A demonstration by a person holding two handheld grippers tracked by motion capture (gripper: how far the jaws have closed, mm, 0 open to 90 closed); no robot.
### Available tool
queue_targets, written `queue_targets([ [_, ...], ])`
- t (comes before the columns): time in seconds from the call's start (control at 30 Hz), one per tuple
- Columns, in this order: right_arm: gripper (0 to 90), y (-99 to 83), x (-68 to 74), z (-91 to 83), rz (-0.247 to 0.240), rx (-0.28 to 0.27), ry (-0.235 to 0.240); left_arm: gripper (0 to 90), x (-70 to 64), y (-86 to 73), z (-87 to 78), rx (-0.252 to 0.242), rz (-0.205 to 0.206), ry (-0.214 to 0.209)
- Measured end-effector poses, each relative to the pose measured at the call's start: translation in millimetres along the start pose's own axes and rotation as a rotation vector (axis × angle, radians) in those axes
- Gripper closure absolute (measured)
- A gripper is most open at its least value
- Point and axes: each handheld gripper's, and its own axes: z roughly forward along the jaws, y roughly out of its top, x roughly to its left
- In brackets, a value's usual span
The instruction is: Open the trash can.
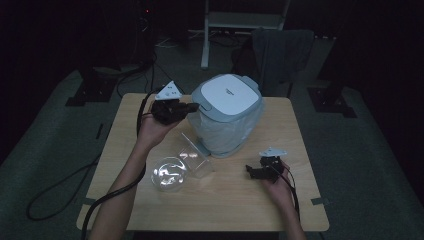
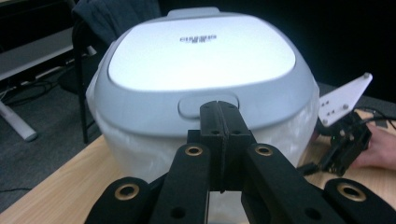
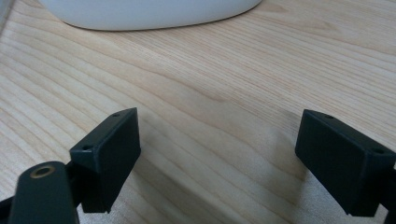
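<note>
A white cooker-like appliance (image 1: 227, 112) with a grey-rimmed lid (image 2: 201, 51) stands at the back middle of the wooden table (image 1: 235, 205). My left gripper (image 1: 194, 106) is shut with nothing between its jaws. Its closed tips (image 2: 218, 109) sit against the oval latch button (image 2: 190, 105) on the lid's front rim. My right gripper (image 1: 251, 171) rests low over the table at the front right, jaws wide open and empty (image 3: 217, 140). The appliance's white base (image 3: 149, 11) lies beyond it. The left gripper view also shows the right gripper (image 2: 348, 142) and its hand (image 2: 378, 149).
A clear plastic bowl (image 1: 169, 173) sits at the front left of the appliance, with a clear plastic box or lid (image 1: 196, 154) leaning beside it. Cables trail off the table's left edge. A chair (image 1: 280, 50) and a desk frame stand behind the table.
</note>
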Motion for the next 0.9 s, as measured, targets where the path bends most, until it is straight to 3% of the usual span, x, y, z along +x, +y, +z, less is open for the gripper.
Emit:
queue_targets([
  [0.43, 13.1, 0.0, 0.0, 0.0, 0.000, 0.001, 0.000, 90.0, 0.6, 12.2, 24.3, 0.008, -0.012, -0.013],
  [0.6, 13.1, 0.0, 0.0, 0.0, 0.000, 0.000, 0.000, 90.0, 3.1, 7.6, 25.8, 0.010, -0.024, -0.015],
  [0.9, 13.1, 0.0, 0.0, 0.0, -0.001, 0.001, 0.000, 90.0, 2.0, 5.5, 25.7, 0.017, -0.007, -0.010],
])
